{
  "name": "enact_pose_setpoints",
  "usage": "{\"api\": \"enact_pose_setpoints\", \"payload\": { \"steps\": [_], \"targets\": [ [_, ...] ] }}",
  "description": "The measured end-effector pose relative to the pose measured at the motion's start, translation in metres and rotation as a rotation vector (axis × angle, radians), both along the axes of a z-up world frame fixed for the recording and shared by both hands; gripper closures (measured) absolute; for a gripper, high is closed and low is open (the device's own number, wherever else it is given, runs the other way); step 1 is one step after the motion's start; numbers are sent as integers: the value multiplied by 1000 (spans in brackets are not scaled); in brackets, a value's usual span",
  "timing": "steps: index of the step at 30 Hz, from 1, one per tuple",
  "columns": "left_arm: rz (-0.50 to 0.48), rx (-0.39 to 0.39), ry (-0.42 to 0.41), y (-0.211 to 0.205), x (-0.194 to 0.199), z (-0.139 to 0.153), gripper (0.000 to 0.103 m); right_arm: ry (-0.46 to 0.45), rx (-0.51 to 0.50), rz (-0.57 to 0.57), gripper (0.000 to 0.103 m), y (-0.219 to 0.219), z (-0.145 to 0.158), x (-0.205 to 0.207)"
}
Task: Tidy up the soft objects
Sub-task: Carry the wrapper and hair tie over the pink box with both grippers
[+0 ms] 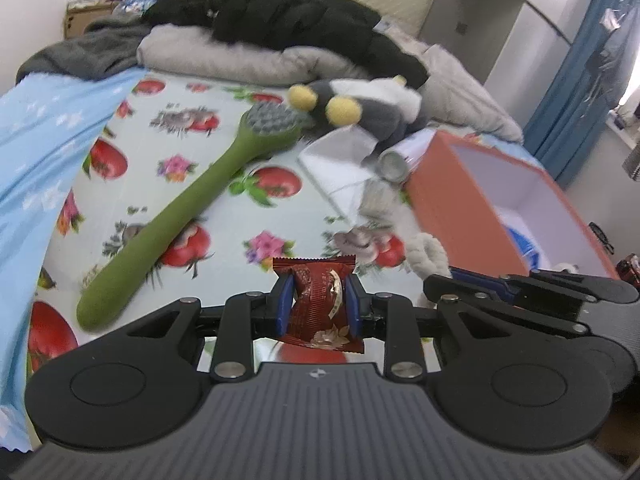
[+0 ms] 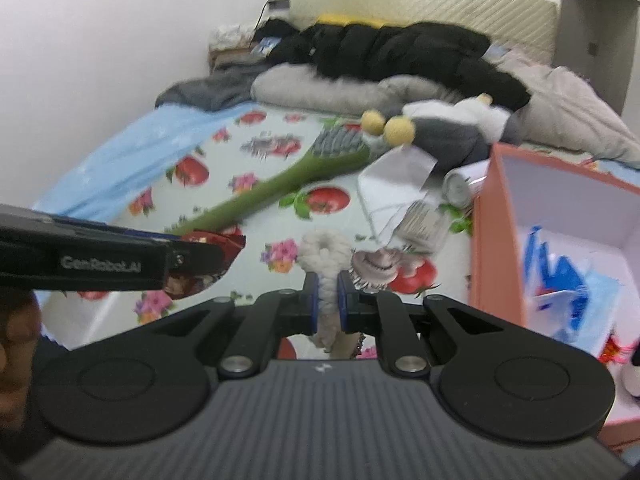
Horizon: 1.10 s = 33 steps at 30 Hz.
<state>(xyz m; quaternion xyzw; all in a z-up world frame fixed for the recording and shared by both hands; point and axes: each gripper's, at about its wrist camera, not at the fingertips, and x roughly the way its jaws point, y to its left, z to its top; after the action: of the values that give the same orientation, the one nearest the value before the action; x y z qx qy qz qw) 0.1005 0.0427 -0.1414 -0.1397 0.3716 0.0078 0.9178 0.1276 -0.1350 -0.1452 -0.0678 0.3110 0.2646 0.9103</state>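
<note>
Fingers [image 2: 313, 304] on rope [image 2: 320, 252], beside box [image 2: 486, 240]

One green brush [image 1: 192, 216], one plush toy [image 1: 360, 108], one orange box [image 1: 460, 200]

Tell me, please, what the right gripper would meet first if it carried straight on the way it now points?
Probably the round bristly brush lying just past the fingers, or the flowered sheet beside it. The right gripper is shut on a white rope toy; depth is unclear.
</note>
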Motion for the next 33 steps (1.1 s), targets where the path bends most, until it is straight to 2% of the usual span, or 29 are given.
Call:
{"api": "enact_pose_setpoints", "payload": {
  "steps": [9, 15, 25, 33],
  "targets": [
    [-58, -11, -73, -26, -16, 40, 71, -63, 65, -61, 90, -27, 43, -24],
    [-97, -6, -108, -43, -23, 61, 71, -101, 78, -94, 90, -41, 60, -39],
    [-164, -12, -129, -74, -26, 79, 71, -131, 98, -162, 90, -75, 80, -53],
    [-269, -27, -132, -117, -10, 84, 71, -130, 93, -256, 90, -113, 84, -56]
  ]
}}
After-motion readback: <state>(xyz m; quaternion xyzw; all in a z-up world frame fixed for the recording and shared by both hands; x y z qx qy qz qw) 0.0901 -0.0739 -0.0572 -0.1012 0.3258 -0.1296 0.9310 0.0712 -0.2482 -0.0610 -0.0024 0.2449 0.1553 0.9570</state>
